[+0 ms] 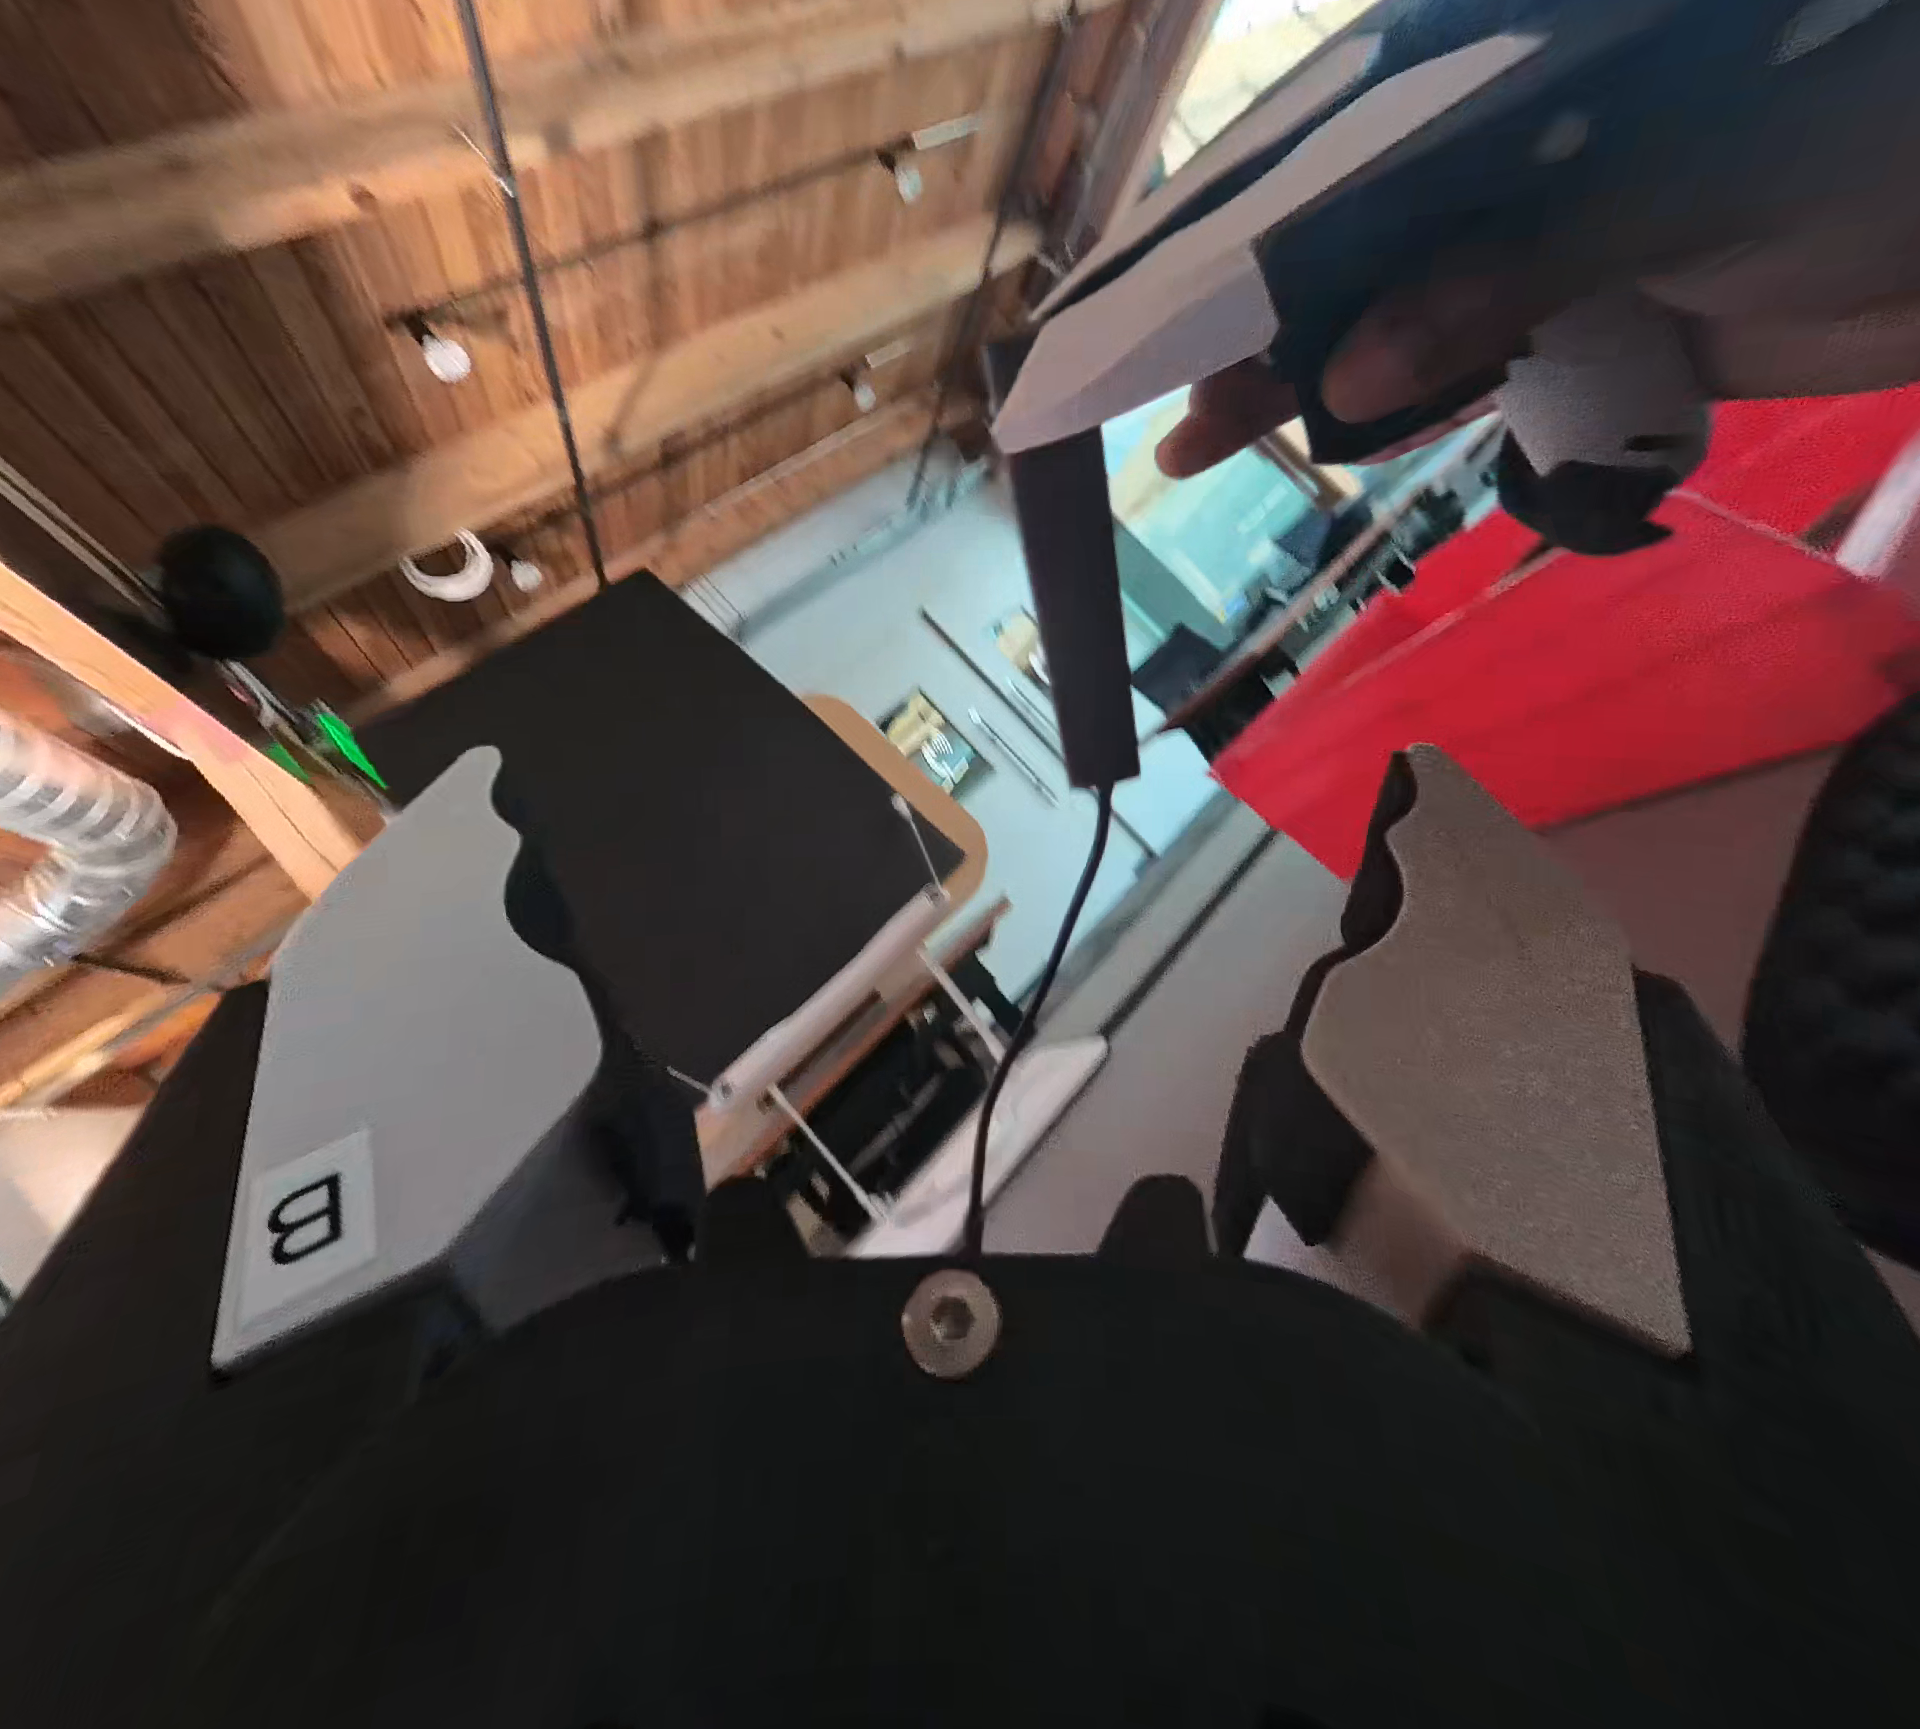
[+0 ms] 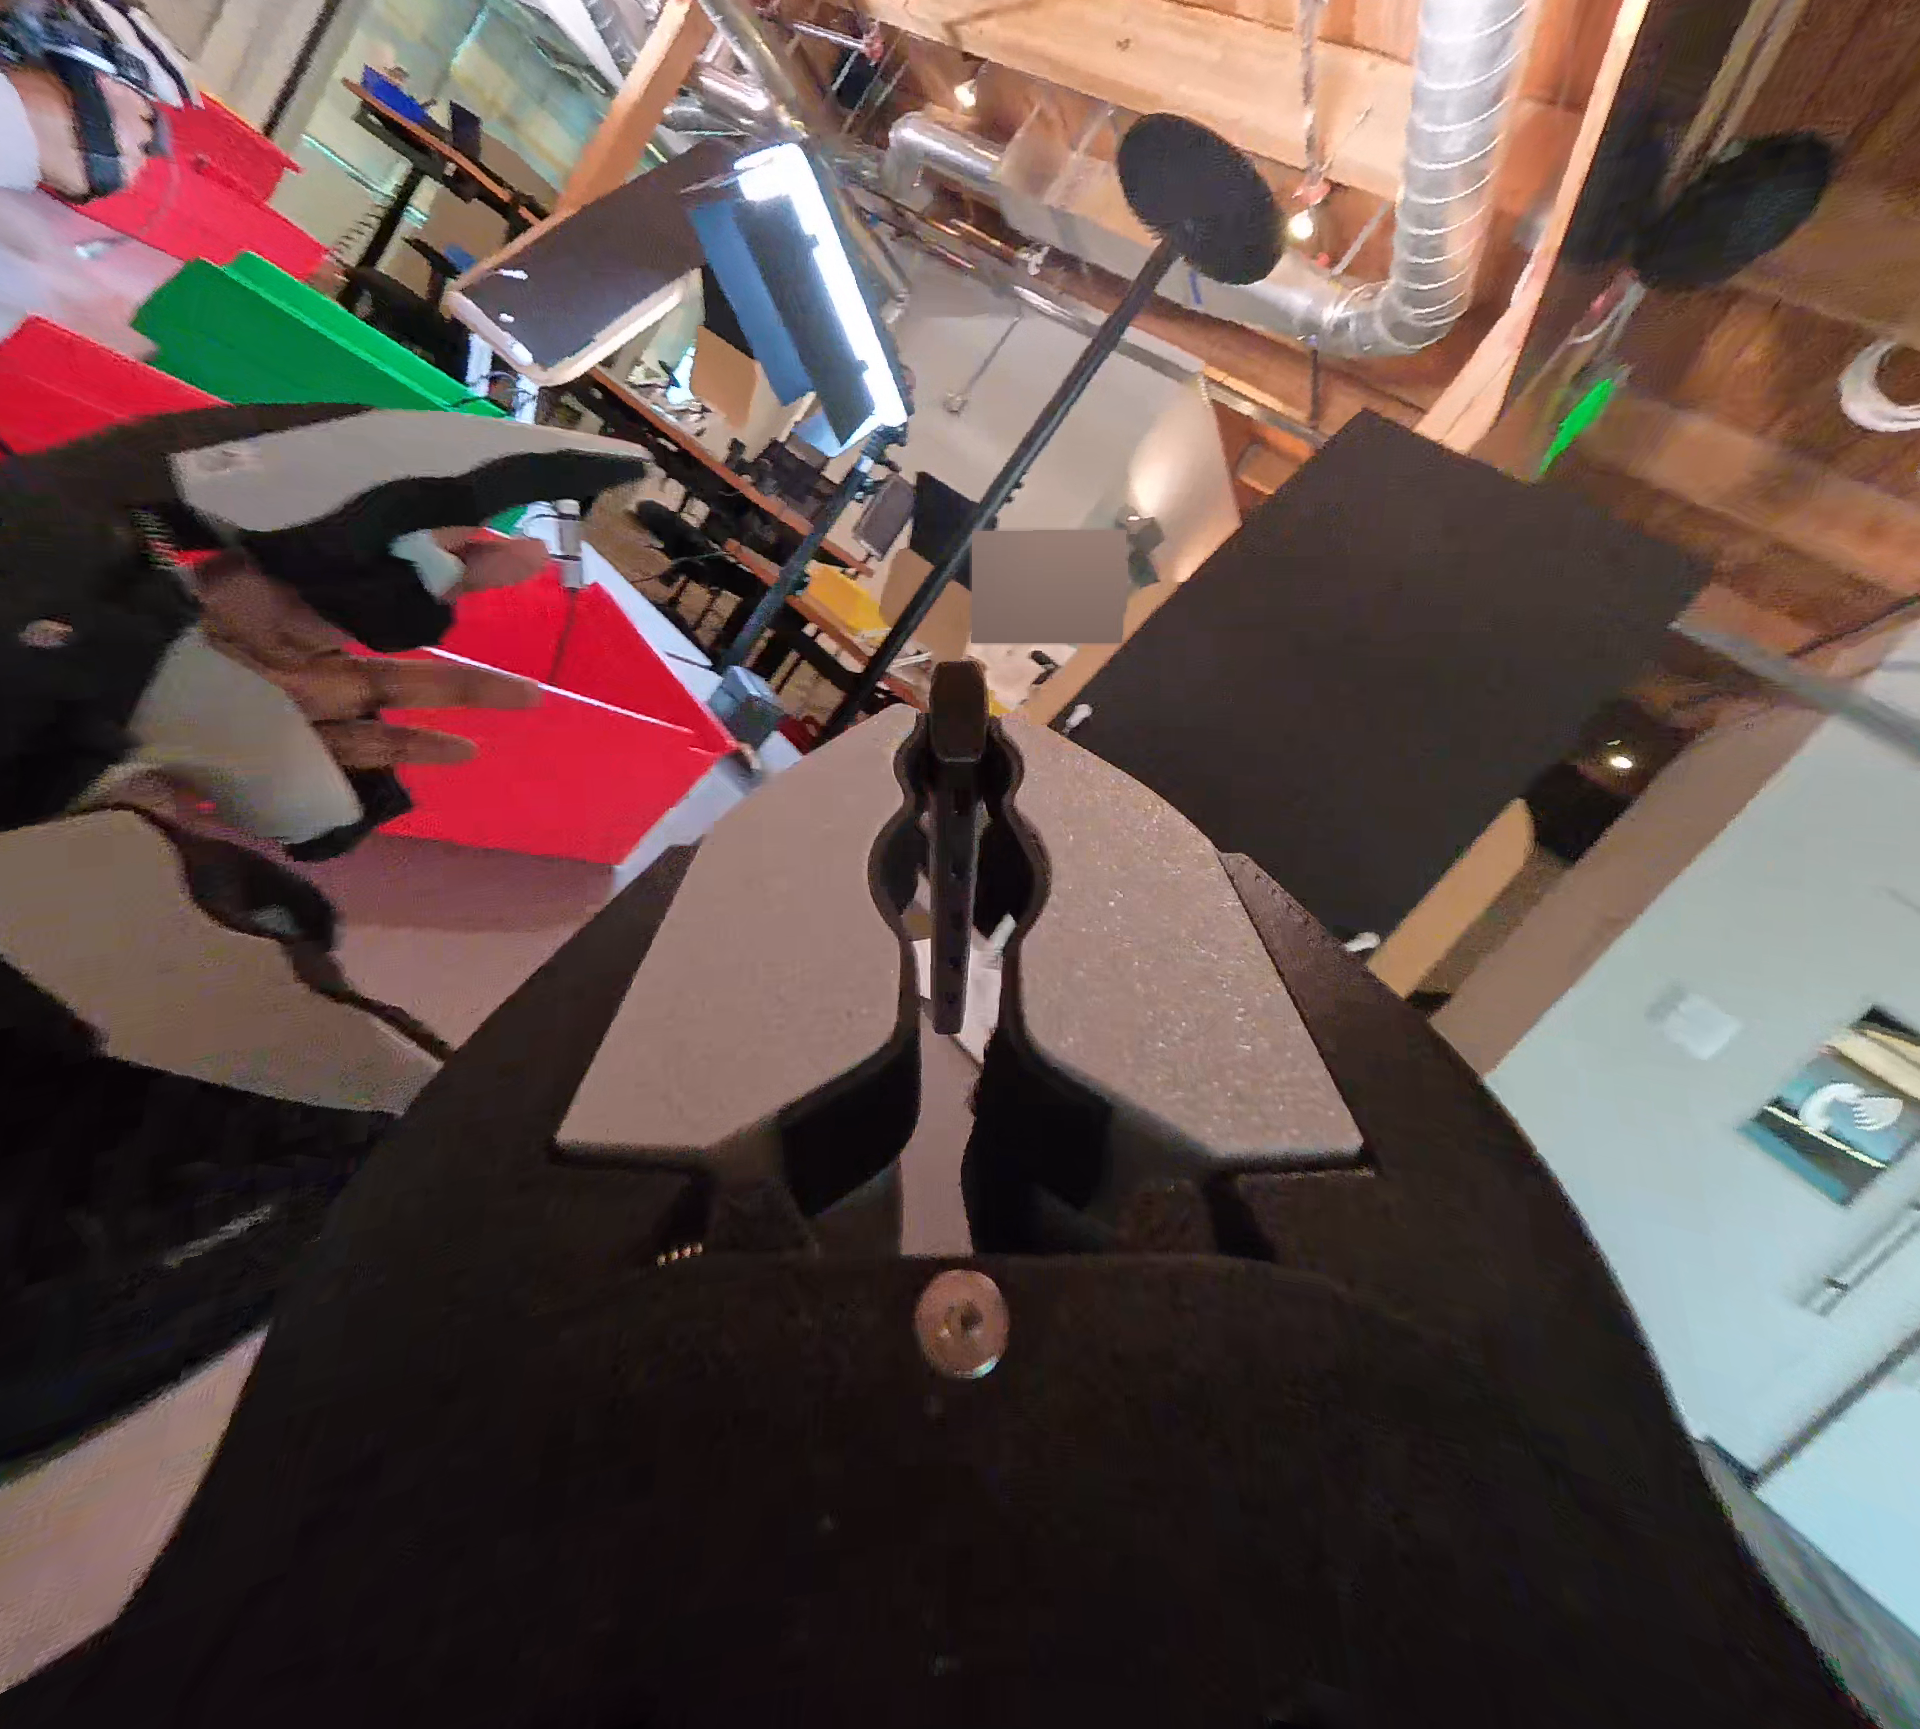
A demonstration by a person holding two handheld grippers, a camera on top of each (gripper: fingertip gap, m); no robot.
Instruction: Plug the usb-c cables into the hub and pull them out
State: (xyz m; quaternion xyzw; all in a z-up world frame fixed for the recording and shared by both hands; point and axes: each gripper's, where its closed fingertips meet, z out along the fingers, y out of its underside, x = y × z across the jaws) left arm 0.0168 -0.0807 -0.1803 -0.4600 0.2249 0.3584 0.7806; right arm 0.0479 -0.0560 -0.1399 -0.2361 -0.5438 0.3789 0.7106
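Right gripper [image 2: 958,749]: both grey fingers are closed on the hub [image 2: 954,858], a slim dark bar seen end-on in the right wrist view, its tip standing just beyond the fingertips and its body running back through the scalloped gap between them. Only the left wrist view shows the hub's full length [image 1: 1075,599]: it hangs down from the right gripper [image 1: 1023,391], which enters from the upper right, and a thin black cable [image 1: 1049,962] leaves the hub's lower end and trails down between the fingers of the left gripper [image 1: 945,780]. Whether this cable is a plugged-in USB-C lead or the hub's own cannot be told.

Left gripper: the fingers stand wide apart and hold nothing; the hub hangs above and between their tips, apart from both. A bare fingertip of the person's hand [image 1: 1351,375] shows on the right gripper's black handle, just right of the hub's top. The right wrist view alone shows the left gripper [image 2: 623,464] from the side, well left of the hub, with the person's other hand [image 2: 353,671] wrapped around its handle, fingers extended.

Both cameras tilt upward: beyond the hub lie a black panel [image 1: 665,806], red bins [image 1: 1538,671] and a wooden ceiling [image 1: 675,69].
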